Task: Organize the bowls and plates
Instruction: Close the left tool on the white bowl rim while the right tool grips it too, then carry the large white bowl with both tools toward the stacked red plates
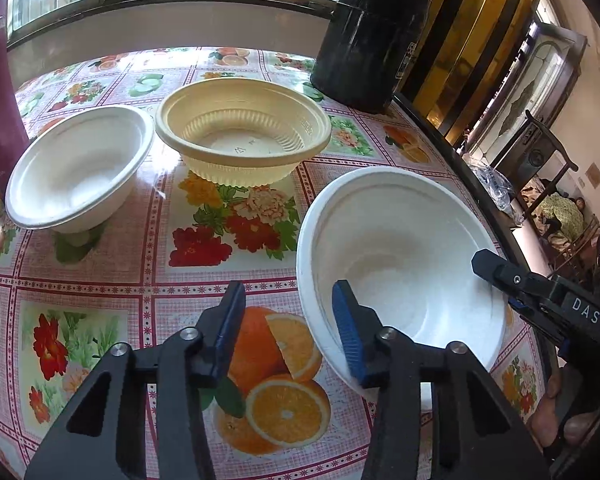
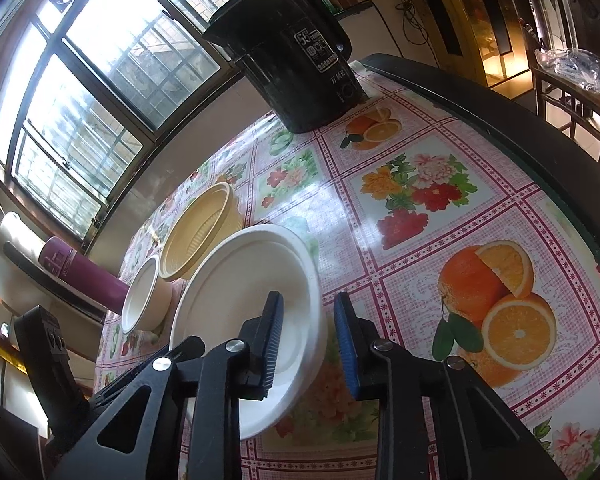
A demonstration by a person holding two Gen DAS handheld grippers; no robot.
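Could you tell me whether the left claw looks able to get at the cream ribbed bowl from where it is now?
Probably yes. The left claw straddles the near rim of the large white bowl, and only bare tablecloth lies between it and the cream ribbed bowl, which stands uncovered and upright.

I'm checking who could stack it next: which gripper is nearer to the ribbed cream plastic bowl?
Left, probably. The left gripper straddles the near rim of the big white bowl, facing the ribbed cream plastic bowl. The right gripper straddles the big bowl's opposite rim, farther away.
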